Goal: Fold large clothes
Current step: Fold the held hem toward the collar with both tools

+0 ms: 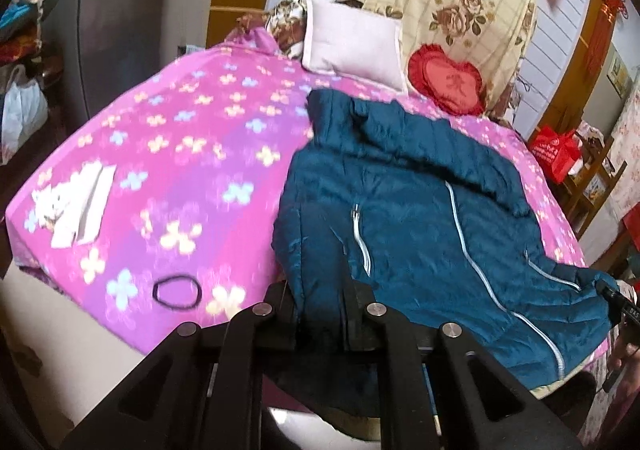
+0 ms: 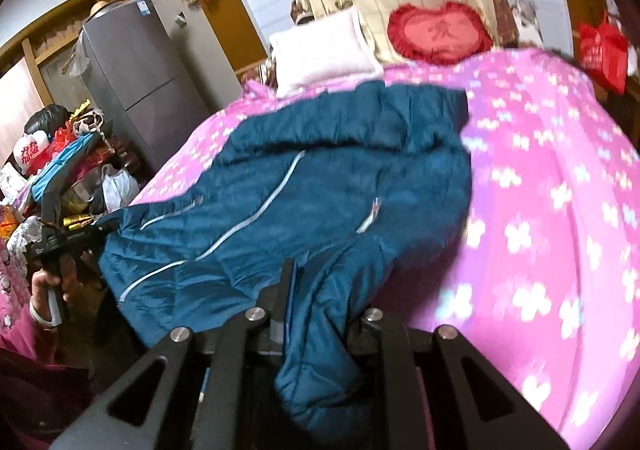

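At the near edge of the bed (image 1: 168, 154), the left gripper (image 1: 318, 314) and the right gripper (image 2: 320, 302) each pinch a bottom corner of the jacket (image 1: 420, 210) (fingertips buried in cloth). The jacket lies zipper-up, reaching toward the far pillow (image 1: 352, 46). Open bedspread lies left of it, holding a hair tie (image 1: 178, 290); both views are blurred.

Pink floral bedsheet (image 1: 192, 154) carried a black hair-tie loop (image 1: 177, 291) near its front edge and white folded papers (image 1: 76, 206). Pale pink pillow (image 1: 352, 46) sat beside red heart-shaped cushion (image 1: 446, 84). Grey fridge (image 2: 136, 78) stood off the bed.
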